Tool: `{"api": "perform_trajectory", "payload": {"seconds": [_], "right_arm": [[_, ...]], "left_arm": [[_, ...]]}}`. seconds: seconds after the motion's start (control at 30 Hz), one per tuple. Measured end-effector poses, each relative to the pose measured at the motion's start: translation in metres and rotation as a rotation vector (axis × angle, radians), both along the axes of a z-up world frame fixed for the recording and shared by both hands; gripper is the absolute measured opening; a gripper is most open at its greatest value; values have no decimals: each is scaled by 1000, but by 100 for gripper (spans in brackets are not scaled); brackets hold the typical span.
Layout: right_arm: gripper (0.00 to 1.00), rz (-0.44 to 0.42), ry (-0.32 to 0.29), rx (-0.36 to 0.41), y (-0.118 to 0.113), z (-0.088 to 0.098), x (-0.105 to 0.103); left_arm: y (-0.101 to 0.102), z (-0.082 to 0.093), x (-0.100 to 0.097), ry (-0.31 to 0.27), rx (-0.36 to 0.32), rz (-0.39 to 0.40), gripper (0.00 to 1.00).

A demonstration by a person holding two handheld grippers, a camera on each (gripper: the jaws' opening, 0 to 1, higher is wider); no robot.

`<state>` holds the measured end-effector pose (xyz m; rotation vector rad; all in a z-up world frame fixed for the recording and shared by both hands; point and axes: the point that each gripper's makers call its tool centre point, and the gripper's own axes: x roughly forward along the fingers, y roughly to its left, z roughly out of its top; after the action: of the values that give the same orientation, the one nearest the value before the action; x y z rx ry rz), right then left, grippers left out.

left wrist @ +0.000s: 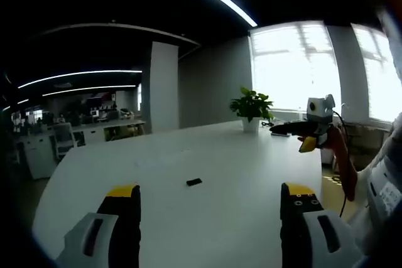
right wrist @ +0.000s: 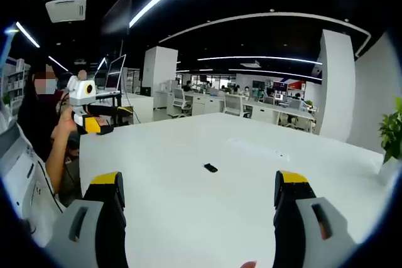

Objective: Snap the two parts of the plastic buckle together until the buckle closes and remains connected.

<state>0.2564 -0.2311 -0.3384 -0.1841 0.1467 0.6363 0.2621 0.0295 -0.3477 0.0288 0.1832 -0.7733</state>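
A small black buckle piece lies alone on the white table, ahead of my left gripper. That gripper's yellow-tipped jaws stand wide apart with nothing between them. In the right gripper view the same black piece lies mid-table, beyond my right gripper, which is also open and empty. It is too small to tell whether it is one part or two joined. Each gripper shows in the other's view, held above the table edge: the right one and the left one, in a hand.
A potted green plant stands at the table's far edge by bright windows. A person is at the table's left side in the right gripper view. Office desks and chairs and a white pillar lie beyond.
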Motion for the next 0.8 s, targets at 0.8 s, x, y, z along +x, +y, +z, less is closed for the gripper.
{"api": "perform_trajectory", "payload": {"seconds": [0.8], "right_arm": [[99,-148,-3,92,-50,-21,-42]], "left_arm": [[30,-27,-27,20,-43,120,90]]}}
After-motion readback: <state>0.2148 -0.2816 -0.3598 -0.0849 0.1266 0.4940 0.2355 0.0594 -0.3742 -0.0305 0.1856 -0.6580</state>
